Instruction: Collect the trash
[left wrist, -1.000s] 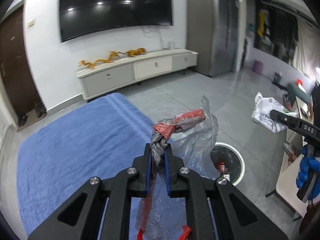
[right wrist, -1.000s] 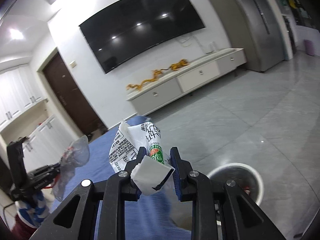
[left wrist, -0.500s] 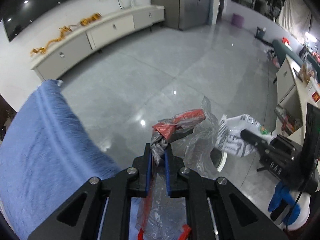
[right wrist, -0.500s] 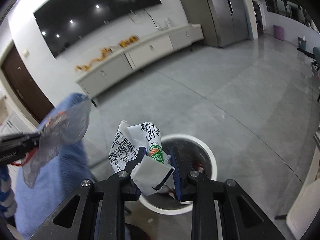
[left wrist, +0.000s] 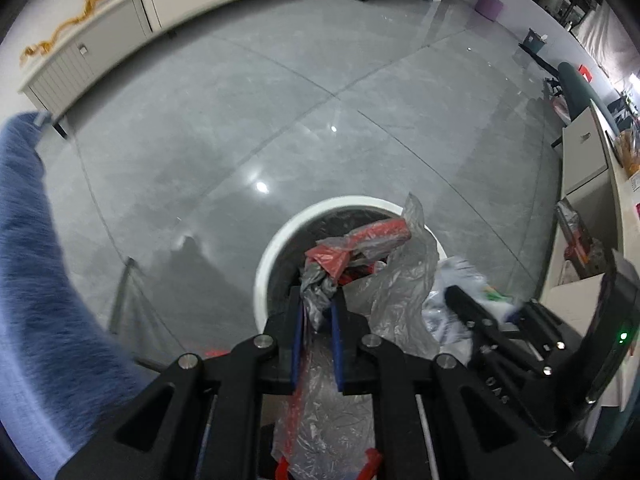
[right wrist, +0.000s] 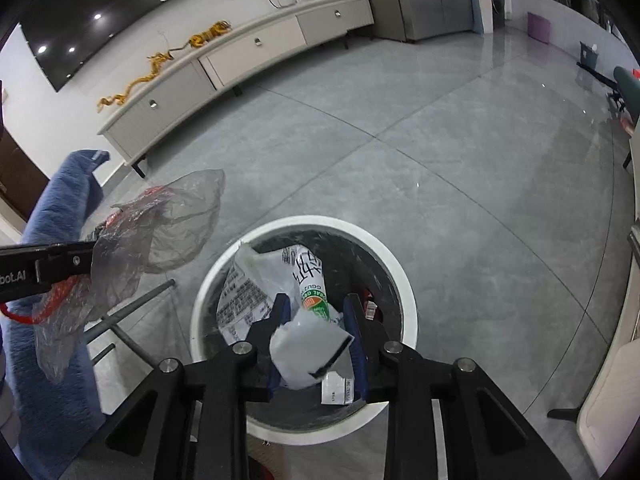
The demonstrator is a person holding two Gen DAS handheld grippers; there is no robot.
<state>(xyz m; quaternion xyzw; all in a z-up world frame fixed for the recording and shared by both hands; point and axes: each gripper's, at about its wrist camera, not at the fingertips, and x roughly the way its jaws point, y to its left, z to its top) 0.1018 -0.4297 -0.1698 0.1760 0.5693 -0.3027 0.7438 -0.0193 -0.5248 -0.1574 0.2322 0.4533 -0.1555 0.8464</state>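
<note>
My left gripper (left wrist: 316,300) is shut on a crumpled clear plastic bag with red parts (left wrist: 376,264), held just above the near rim of a round white trash bin (left wrist: 264,264). It also shows at the left of the right wrist view (right wrist: 90,256) with the bag (right wrist: 160,224) hanging beside the bin. My right gripper (right wrist: 316,304) is right over the bin (right wrist: 200,300), its jaws parted wider than before around a white printed wrapper and paper scrap (right wrist: 308,336). The wrapper hangs into the bin's dark liner.
The bin stands on a grey tiled floor (right wrist: 440,152). A blue cloth-covered table (left wrist: 36,280) is to the left, with its metal legs (right wrist: 120,316) near the bin. A low white cabinet (right wrist: 240,52) lines the far wall. Desks (left wrist: 588,168) stand at the right.
Both grippers have tilted down and moved over the bin. The right gripper's jaws have spread apart and the white wrapper now hangs lower into the bin.
</note>
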